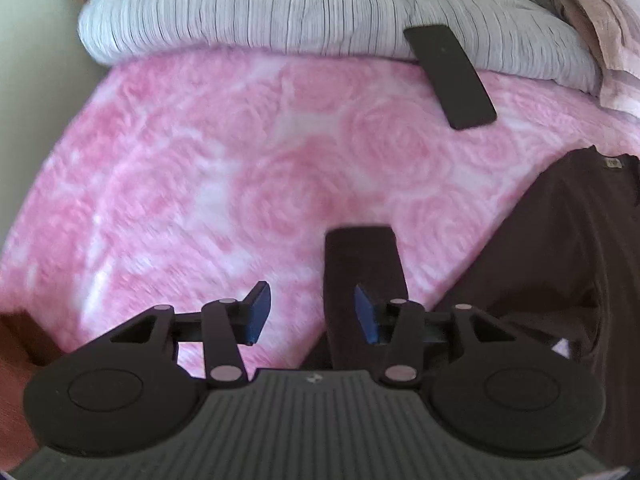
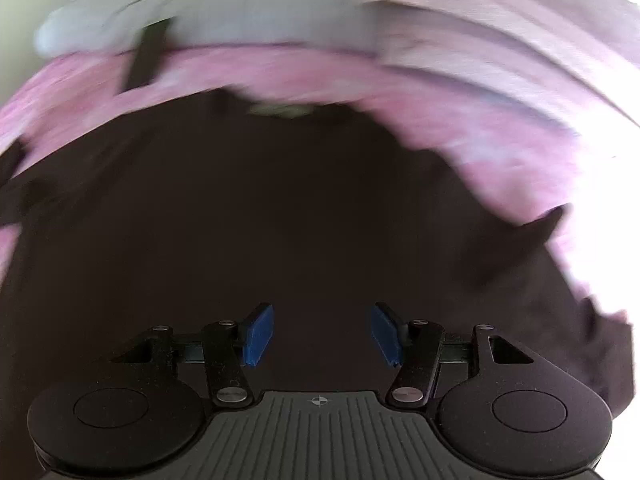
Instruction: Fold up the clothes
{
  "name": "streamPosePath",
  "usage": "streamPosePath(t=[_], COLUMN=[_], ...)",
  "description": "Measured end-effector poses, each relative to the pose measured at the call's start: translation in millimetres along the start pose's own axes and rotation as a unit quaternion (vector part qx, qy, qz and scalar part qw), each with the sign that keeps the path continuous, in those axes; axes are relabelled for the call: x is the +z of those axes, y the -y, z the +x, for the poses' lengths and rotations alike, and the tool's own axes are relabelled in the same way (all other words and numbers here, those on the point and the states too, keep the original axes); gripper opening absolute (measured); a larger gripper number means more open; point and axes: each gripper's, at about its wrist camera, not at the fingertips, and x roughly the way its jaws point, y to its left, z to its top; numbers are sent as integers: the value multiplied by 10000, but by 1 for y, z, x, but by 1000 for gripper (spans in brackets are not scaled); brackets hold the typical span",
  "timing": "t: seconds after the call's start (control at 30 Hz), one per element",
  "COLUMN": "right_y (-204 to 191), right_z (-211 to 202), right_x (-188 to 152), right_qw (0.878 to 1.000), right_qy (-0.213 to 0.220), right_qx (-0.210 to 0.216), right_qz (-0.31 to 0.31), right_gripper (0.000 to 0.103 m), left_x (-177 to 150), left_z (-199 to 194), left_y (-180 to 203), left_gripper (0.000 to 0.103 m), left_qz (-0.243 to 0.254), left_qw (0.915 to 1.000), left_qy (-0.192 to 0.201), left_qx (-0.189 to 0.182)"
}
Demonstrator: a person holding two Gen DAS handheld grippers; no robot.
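Observation:
A dark brown garment (image 1: 552,248) lies spread on the pink bed cover, at the right of the left wrist view. One sleeve (image 1: 362,256) of it sticks out straight ahead, just beyond my left gripper's right finger. My left gripper (image 1: 312,304) is open above the cover, its blue pads (image 1: 258,312) pressing on nothing. In the blurred right wrist view the same garment (image 2: 280,208) fills the middle, a pale neck label (image 2: 280,110) at its far edge. My right gripper (image 2: 322,320) hangs open over the cloth with nothing between its pads.
The pink rose-patterned bed cover (image 1: 200,168) spreads to the left. A black phone (image 1: 448,76) leans on a grey striped pillow (image 1: 280,8) at the back. Folded pink cloth (image 1: 612,40) lies at the back right. A pale wall (image 1: 24,80) runs along the left.

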Motion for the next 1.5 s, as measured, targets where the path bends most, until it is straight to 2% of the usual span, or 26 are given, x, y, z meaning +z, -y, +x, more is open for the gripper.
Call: streamPosePath(t=[0.07, 0.1, 0.13, 0.17, 0.23, 0.3, 0.43, 0.5, 0.63, 0.77, 0.8, 0.83, 0.93, 1.0, 1.13, 1.27, 1.3, 1.37, 1.4, 1.43, 1.5], right_y=[-34, -49, -64, -78, -103, -126, -167, -188, -233, -272, -281, -289, -309, -321, -333, -338, -339, -340, -342, -345, -346], right_z=[0, 1, 3, 5, 7, 4, -1, 0, 10, 30, 36, 43, 59, 71, 92, 99, 100, 100, 101, 103, 104], right_x=[-4, -5, -4, -2, 4, 15, 35, 45, 57, 73, 77, 81, 92, 98, 113, 126, 128, 128, 126, 124, 120], right_qw=[9998, 9995, 9992, 9989, 9983, 9973, 9937, 9905, 9805, 9636, 9597, 9556, 9417, 9312, 9300, 9331, 9322, 9265, 9208, 9152, 9089], right_qy=[-34, -50, -63, -70, -32, 53, 129, 160, 167, 223, 230, 239, 303, 354, 340, 315, 328, 339, 329, 311, 254], right_qx=[185, 299, 397, 455, 570, 696, 1014, 1205, 1547, 1740, 1742, 1743, 1735, 1706, 1594, 1603, 1626, 1692, 1721, 1748, 1827], right_qz=[-62, -53, -50, -61, -111, -209, -460, -644, -1197, -2019, -2195, -2364, -2867, -3201, -3295, -3204, -3218, -3344, -3485, -3618, -3739], right_gripper=[58, 58, 58, 58, 58, 58, 58, 58, 58, 58, 58, 58, 58, 58, 58, 58, 58, 58, 58, 58, 57], left_x=[-5, -9, -11, -13, -19, -30, -71, -102, -169, -209, -213, -214, -205, -192, -162, -142, -138, -130, -126, -124, -121], left_z=[11, 15, 16, 11, -13, -48, -127, -146, -161, -160, -160, -159, -151, -139, -109, -88, -84, -76, -72, -71, -83], left_y=[8, 12, 15, 15, 5, -15, -72, -96, -132, -140, -140, -138, -128, -129, -148, -172, -174, -177, -176, -173, -169], left_gripper=[39, 25, 3, 2, 2, 2, 5, 11, 11, 12, 17, 24, 32, 41, 42, 42, 41, 31, 6, 1, 1], left_qz=[177, 281, 403, 494, 413, 130, -624, -941, -1499, -1787, -1733, -1604, -826, -694, -1079, -1862, -1897, -1781, -1635, -1445, -1264], left_qw=[9996, 9992, 9987, 9985, 9982, 9962, 9817, 9749, 9657, 9664, 9683, 9716, 9850, 9892, 9894, 9801, 9799, 9830, 9858, 9884, 9907], left_qy=[-90, -119, -126, -25, 420, 850, 1700, 1889, 1890, 1570, 1529, 1472, 1206, 999, 661, 550, 470, 251, 112, 29, 174], left_qx=[-200, -263, -282, -243, -78, 158, 582, 703, 960, 979, 943, 923, 915, 819, 710, 418, 392, 375, 378, 463, 465])
